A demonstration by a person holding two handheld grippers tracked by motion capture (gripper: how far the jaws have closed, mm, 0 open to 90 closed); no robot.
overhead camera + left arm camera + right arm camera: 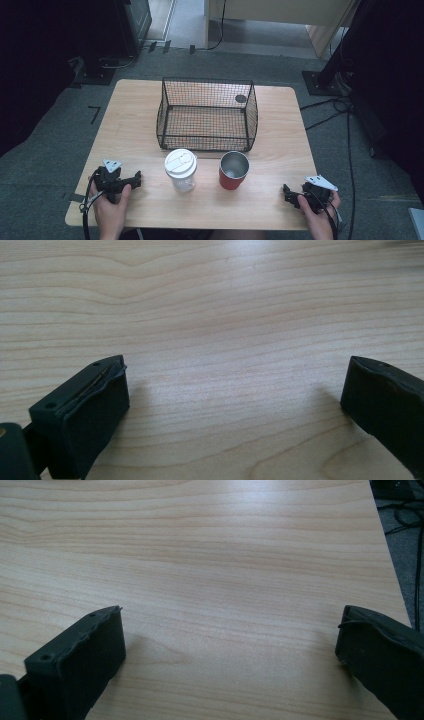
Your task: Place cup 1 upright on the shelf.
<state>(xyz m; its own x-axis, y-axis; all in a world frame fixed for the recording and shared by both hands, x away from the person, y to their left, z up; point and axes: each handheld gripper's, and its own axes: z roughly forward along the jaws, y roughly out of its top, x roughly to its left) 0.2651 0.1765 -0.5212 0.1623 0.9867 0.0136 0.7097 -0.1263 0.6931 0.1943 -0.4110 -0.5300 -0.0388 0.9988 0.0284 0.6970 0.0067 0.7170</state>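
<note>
A clear cup with a white lid (180, 170) and a red metal-lined tumbler (233, 170) stand side by side near the table's front, just before a black wire basket (207, 115). My left gripper (136, 178) rests at the front left, held by a hand, left of the lidded cup. My right gripper (286, 194) rests at the front right, right of the tumbler. In the left gripper view the left gripper (235, 385) stands open over bare wood. In the right gripper view the right gripper (230, 630) is also open, with nothing between its jaws.
The wooden table (135, 125) has bare wood on both sides of the basket. In the right gripper view the table's right edge (387, 555) runs close to the right jaw, with grey floor and cables (407, 510) beyond. Dark equipment stands (325, 80) flank the table.
</note>
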